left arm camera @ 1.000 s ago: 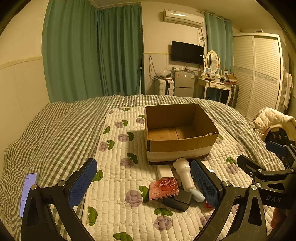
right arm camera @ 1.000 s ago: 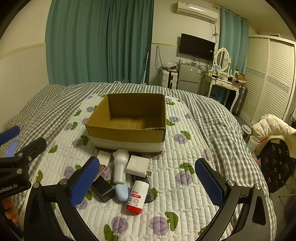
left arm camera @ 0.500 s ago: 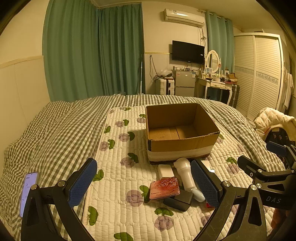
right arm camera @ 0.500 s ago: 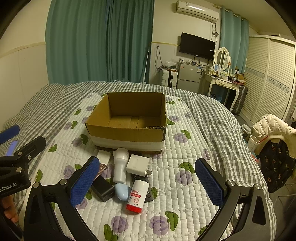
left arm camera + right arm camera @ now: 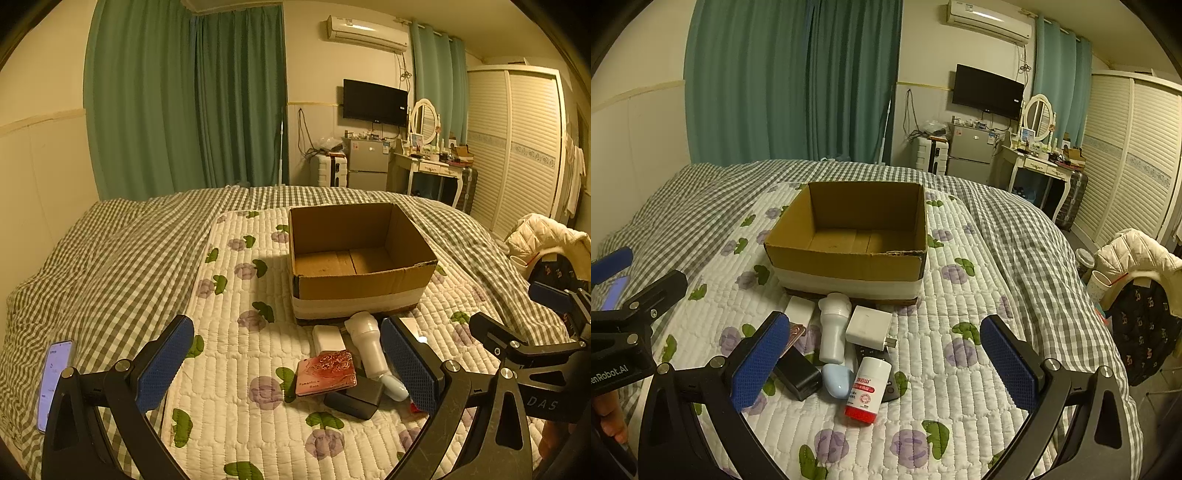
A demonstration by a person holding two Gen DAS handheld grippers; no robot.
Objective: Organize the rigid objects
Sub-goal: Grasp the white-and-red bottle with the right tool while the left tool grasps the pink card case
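An open, empty cardboard box (image 5: 360,286) (image 5: 846,264) stands on the quilted bed mat. In front of it lies a cluster of small objects: a white cylinder device (image 5: 833,326) (image 5: 367,341), a white charger block (image 5: 868,325), a white and red bottle (image 5: 866,387), a light blue oval piece (image 5: 835,380), a black box (image 5: 798,373) (image 5: 356,398), a red patterned card case (image 5: 327,373) and a small white box (image 5: 327,338). My left gripper (image 5: 288,369) is open and empty, above the mat near the cluster. My right gripper (image 5: 882,363) is open and empty, just short of the bottle.
A phone (image 5: 53,384) with a lit screen lies on the checked bedcover at the left. A chair with a cream jacket (image 5: 1137,258) stands at the bed's right side. A dresser and a small fridge (image 5: 971,153) stand against the far wall.
Both views have shifted very slightly; the box and objects sit a touch closer. Neither gripper has opened, shut or taken hold of anything.
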